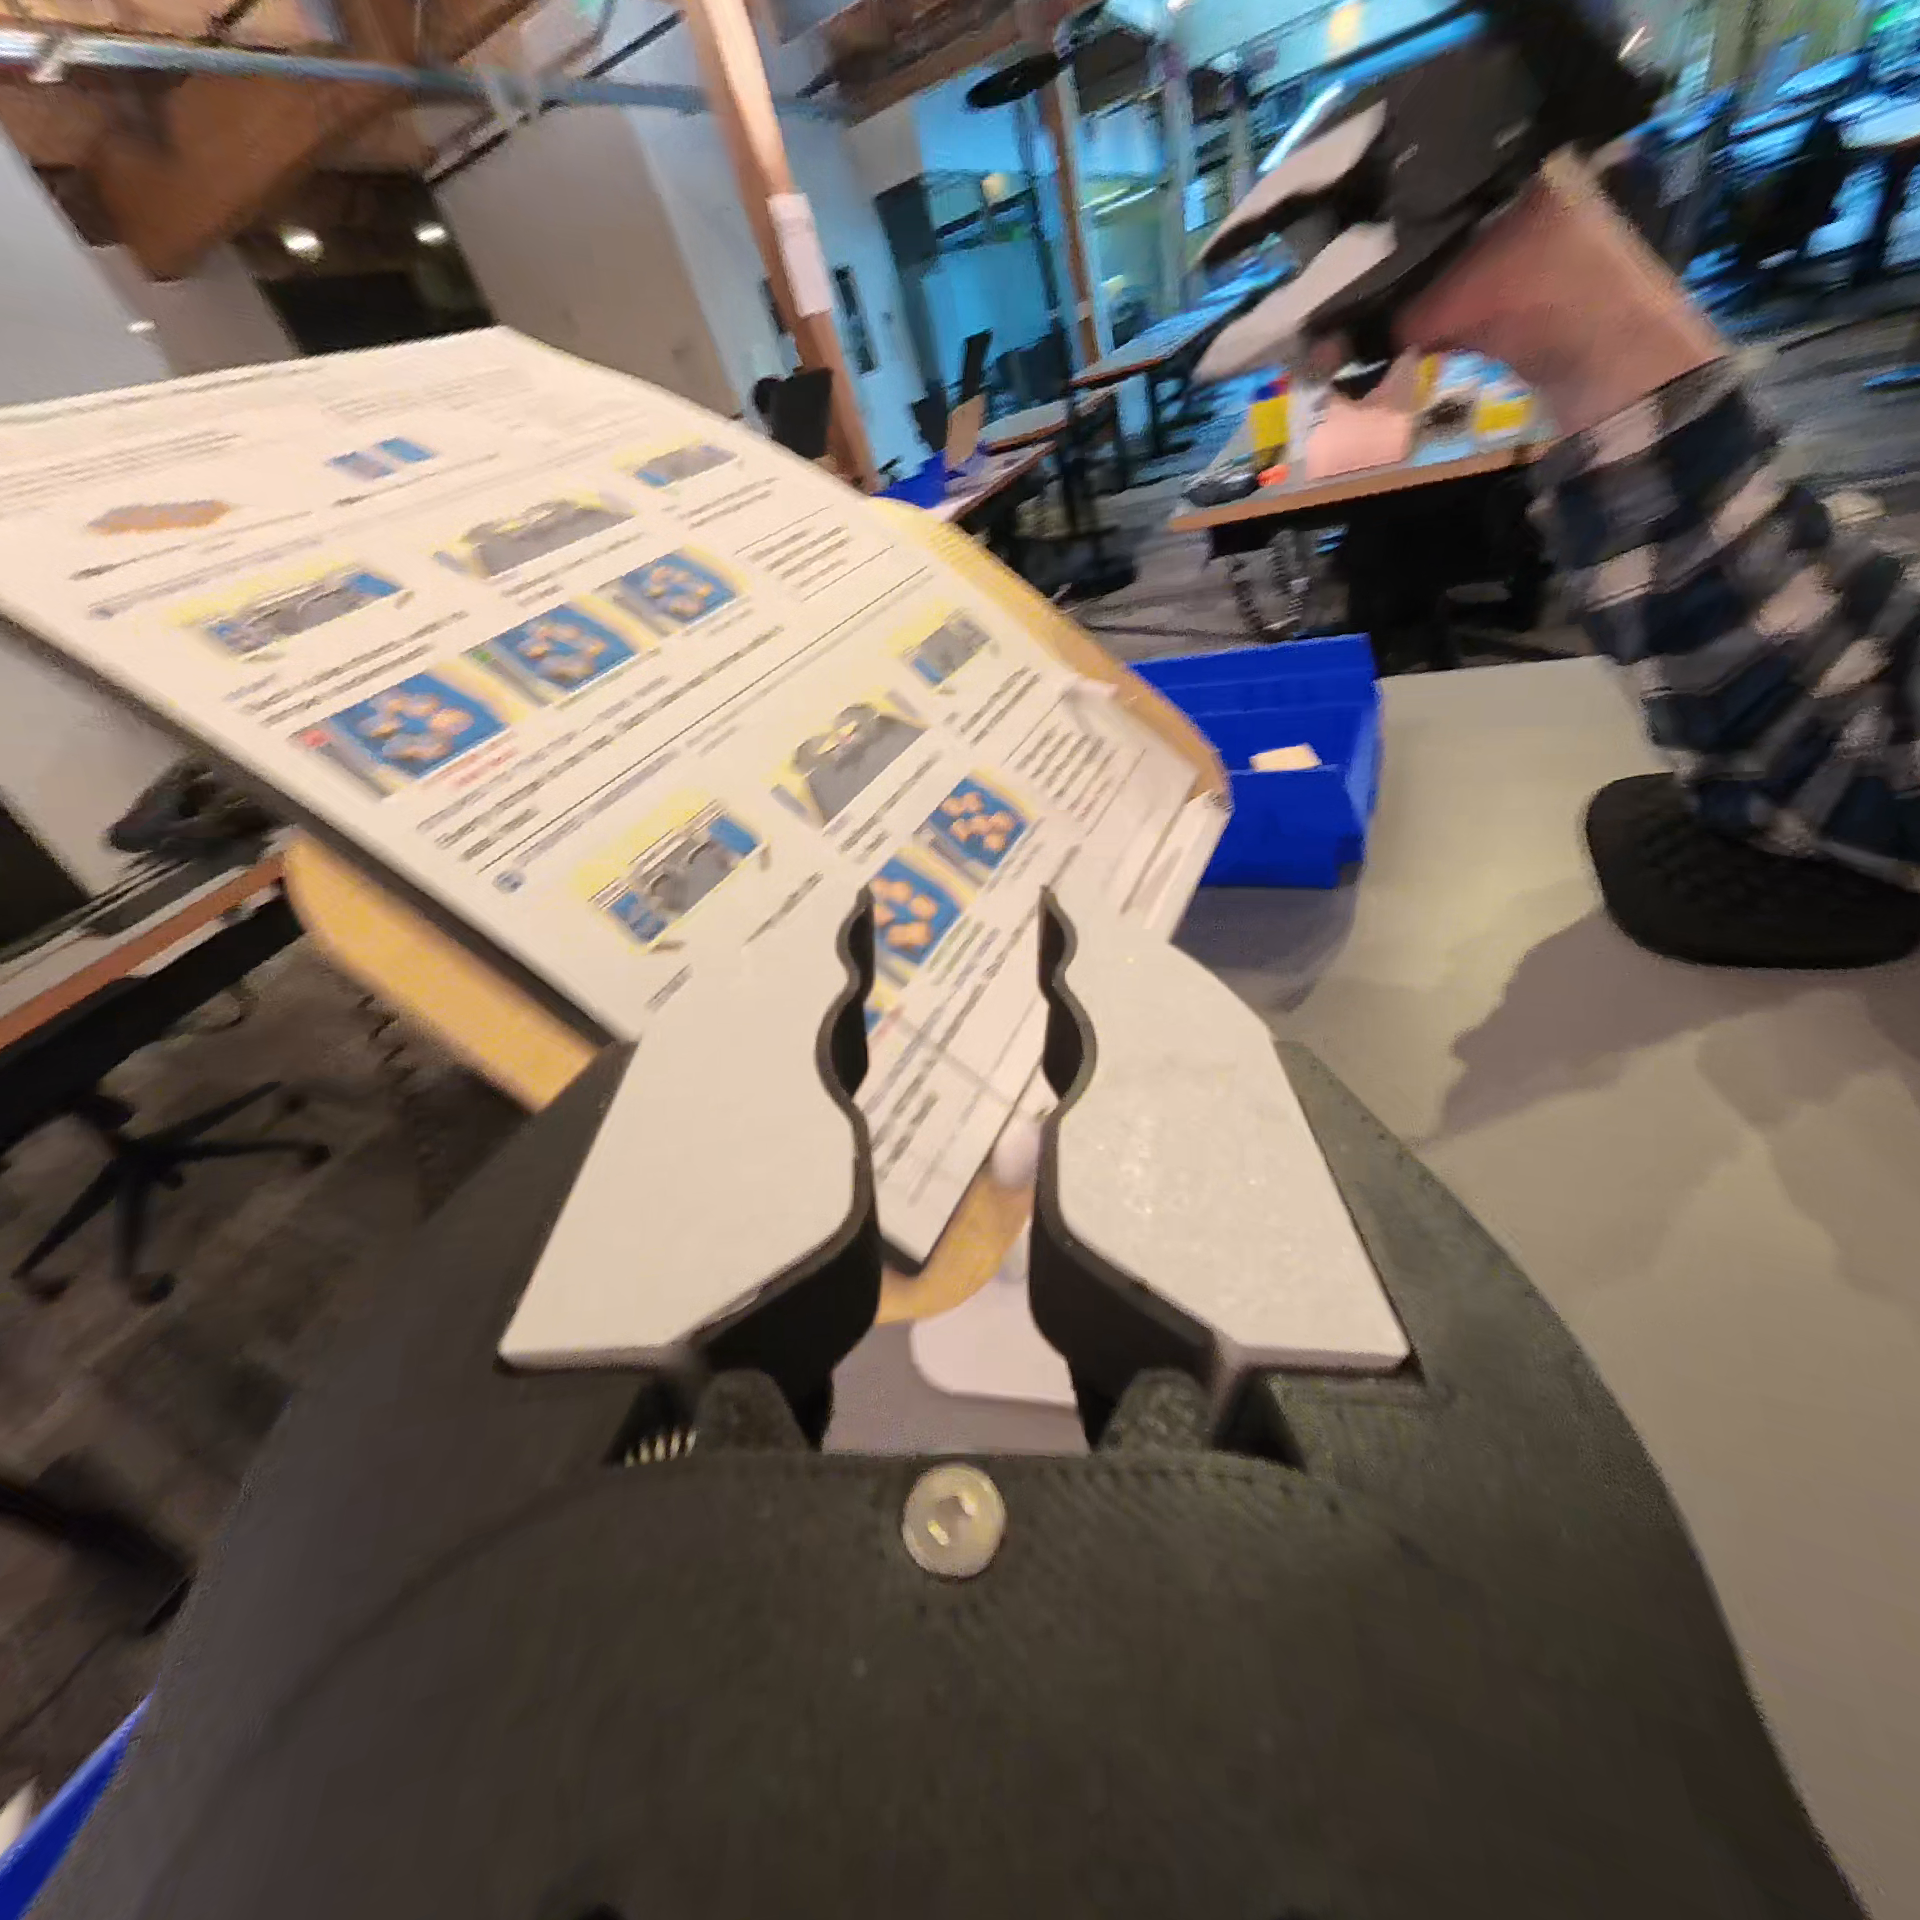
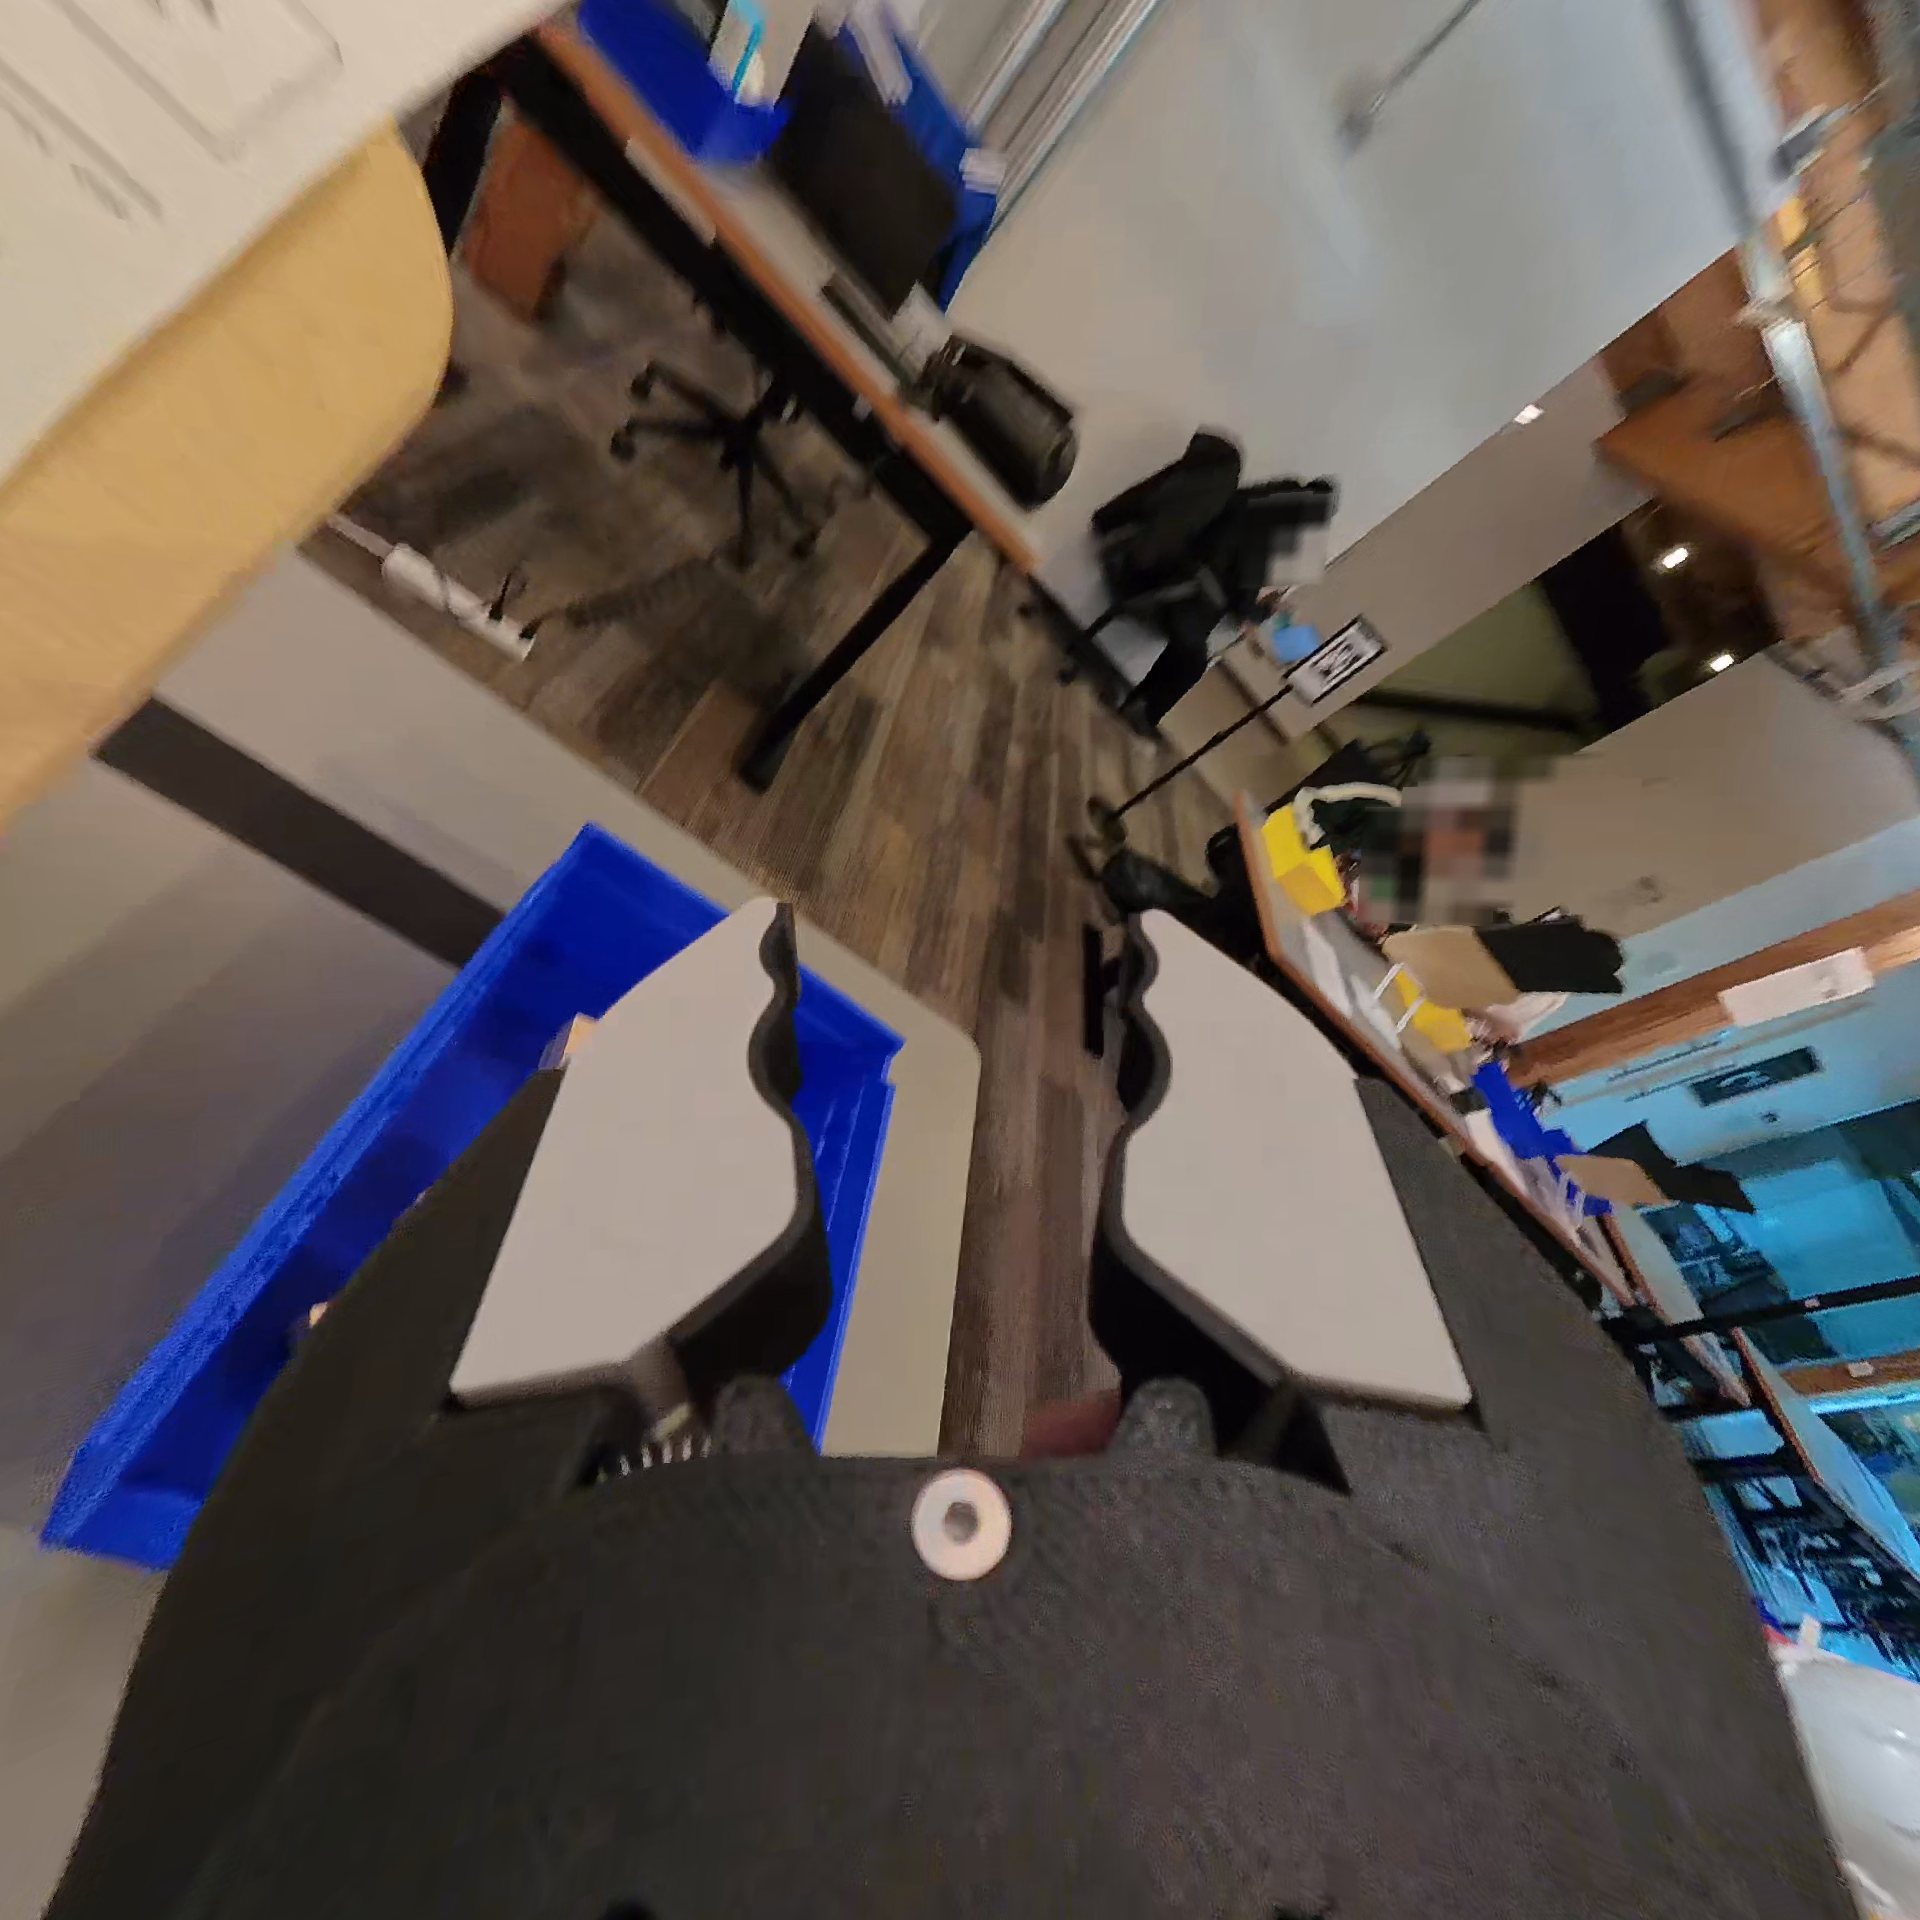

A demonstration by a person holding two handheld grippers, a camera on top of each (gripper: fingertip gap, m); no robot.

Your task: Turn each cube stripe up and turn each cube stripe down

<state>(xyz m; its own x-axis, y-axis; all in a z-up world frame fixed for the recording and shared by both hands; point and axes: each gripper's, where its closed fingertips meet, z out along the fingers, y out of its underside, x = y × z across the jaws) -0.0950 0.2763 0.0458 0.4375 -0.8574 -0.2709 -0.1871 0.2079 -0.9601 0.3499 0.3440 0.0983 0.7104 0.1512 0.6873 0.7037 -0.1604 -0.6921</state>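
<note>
Two hand-held grippers are raised above the grey table [image 1: 1621, 1195], and we find both released with bare jaws. Our left gripper [image 1: 951, 914] points at a tilted printed instruction sheet [image 1: 540, 623] on a tan board, which rests on a white stand [image 1: 997, 1340]; its fingers stand a modest way apart, and only the sheet behind shows between them. Our right gripper [image 2: 961, 935] is rolled sideways (the whole room appears tilted in its view) with its fingers wider apart, framing the wooden floor [image 2: 904, 790] beyond the table edge. A blue bin [image 1: 1299, 769] sits on the table just beside the sheet's lower corner, and one pale wooden cube [image 1: 1285, 758] lies inside it; we cannot tell which way its stripe faces. From the right wrist view the same bin [image 2: 436, 1122] lies below the left-hand finger [image 2: 665, 1143]. Motion blur softens both views.
</note>
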